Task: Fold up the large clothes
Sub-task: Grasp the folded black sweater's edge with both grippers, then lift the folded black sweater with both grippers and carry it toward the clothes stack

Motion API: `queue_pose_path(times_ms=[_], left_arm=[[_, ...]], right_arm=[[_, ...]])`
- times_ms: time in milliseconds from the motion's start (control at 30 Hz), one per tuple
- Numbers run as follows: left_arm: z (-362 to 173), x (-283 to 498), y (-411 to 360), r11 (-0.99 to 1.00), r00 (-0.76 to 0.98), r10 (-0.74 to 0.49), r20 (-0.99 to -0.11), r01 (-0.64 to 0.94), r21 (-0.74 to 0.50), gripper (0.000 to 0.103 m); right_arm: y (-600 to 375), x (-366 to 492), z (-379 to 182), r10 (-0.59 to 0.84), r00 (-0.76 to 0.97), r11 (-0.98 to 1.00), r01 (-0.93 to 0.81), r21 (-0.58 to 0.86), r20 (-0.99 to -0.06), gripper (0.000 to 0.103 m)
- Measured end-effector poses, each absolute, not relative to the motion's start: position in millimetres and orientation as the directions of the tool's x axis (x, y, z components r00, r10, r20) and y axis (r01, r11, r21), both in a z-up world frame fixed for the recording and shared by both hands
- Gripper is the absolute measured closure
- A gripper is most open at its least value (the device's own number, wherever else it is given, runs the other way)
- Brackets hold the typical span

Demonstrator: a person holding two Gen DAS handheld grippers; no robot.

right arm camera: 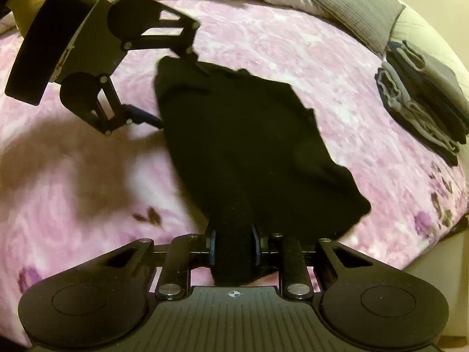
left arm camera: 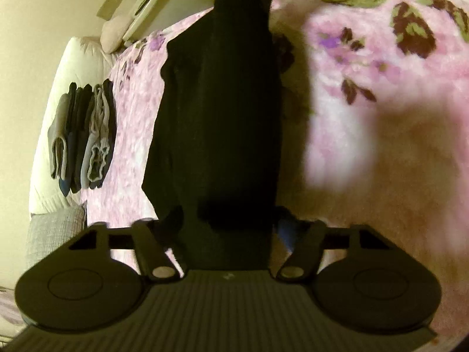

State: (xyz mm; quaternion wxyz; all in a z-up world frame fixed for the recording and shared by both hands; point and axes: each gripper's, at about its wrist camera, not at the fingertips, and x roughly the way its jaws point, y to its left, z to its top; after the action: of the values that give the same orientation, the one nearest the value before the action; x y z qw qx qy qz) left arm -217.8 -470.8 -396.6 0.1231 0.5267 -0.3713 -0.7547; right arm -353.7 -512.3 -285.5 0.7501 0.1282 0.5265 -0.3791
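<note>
A long black garment [left arm camera: 217, 117] lies in a folded strip on the pink flowered blanket [left arm camera: 366, 73]. In the left wrist view it runs from between my fingers up to the top edge. My left gripper [left arm camera: 230, 223] stands partly open, its fingers on either side of the strip's near end. From the right wrist view the garment [right arm camera: 249, 135] stretches away to the left gripper [right arm camera: 176, 91] at the upper left. There one finger sits at the cloth's corner and the other at its edge. My right gripper [right arm camera: 234, 234] is shut on a bunched end of the black cloth.
A pile of folded clothes [right arm camera: 422, 102] in grey, black and blue rests at the blanket's edge [left arm camera: 82, 135]. A grey ribbed pillow [right arm camera: 354, 3] and white bedding [left arm camera: 73, 67] border the bed. Bare pink blanket [right arm camera: 293, 47] surrounds the garment.
</note>
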Motion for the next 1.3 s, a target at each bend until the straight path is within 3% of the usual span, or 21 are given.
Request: queue_pose_path(times_ms=[100,400,433,467,533,600,833,900,1033,1133,1233,1300], left_arm=[[-400,-218,-466,-0.697,-0.410,-0.560,-0.720,-0.235,0.677,0.060],[-409,-206,-469,-0.698,-0.389,-0.569,-0.725,-0.239,0.675,0.059],[-409,-208,-472,-0.710,-0.379,-0.568,-0.731,-0.224,0.668,0.061],[-408,-210,-473,-0.722,-0.372,-0.567,-0.735,-0.205,0.661,0.070],[-402,-213,-478,-0.757,-0.357,-0.553,-0.753,-0.163,0.633,0.074],[-392,-212,-483,-0.804,-0.358,-0.517,-0.778,-0.110,0.585,0.076],[-356,-209,-506,-0.899,-0.378,-0.413,-0.829,0.023,0.437,0.078],[-350,-211,-511,-0.912,-0.375,-0.391,-0.841,0.035,0.408,0.078],[-345,-211,-512,-0.922,-0.373,-0.375,-0.848,0.058,0.382,0.078],[-345,-211,-508,-0.918,-0.377,-0.379,-0.845,0.041,0.394,0.078],[-353,-212,-495,-0.883,-0.367,-0.432,-0.824,-0.013,0.468,0.073],[-364,-213,-481,-0.835,-0.358,-0.487,-0.796,-0.078,0.545,0.062]], right_arm=[[-510,-365,-289,-0.428,0.148,0.671,0.712,-0.205,-0.891,0.084],[-508,-372,-295,-0.442,0.162,0.650,0.736,-0.190,-0.882,0.084],[-509,-372,-295,-0.439,0.164,0.649,0.738,-0.186,-0.883,0.084],[-510,-373,-295,-0.438,0.165,0.649,0.738,-0.184,-0.884,0.083],[-511,-373,-296,-0.439,0.162,0.650,0.737,-0.188,-0.884,0.083],[-509,-371,-299,-0.451,0.141,0.646,0.733,-0.213,-0.882,0.078],[-471,-350,-310,-0.571,0.064,0.637,0.664,-0.393,-0.819,0.034],[-457,-334,-318,-0.615,0.066,0.665,0.578,-0.472,-0.786,0.032],[-460,-321,-345,-0.675,0.030,0.651,0.493,-0.577,-0.737,0.033],[-474,-329,-364,-0.664,-0.028,0.653,0.464,-0.598,-0.747,0.068],[-478,-339,-358,-0.659,-0.009,0.662,0.470,-0.585,-0.752,0.079],[-482,-345,-344,-0.657,0.006,0.653,0.504,-0.565,-0.754,0.081]])
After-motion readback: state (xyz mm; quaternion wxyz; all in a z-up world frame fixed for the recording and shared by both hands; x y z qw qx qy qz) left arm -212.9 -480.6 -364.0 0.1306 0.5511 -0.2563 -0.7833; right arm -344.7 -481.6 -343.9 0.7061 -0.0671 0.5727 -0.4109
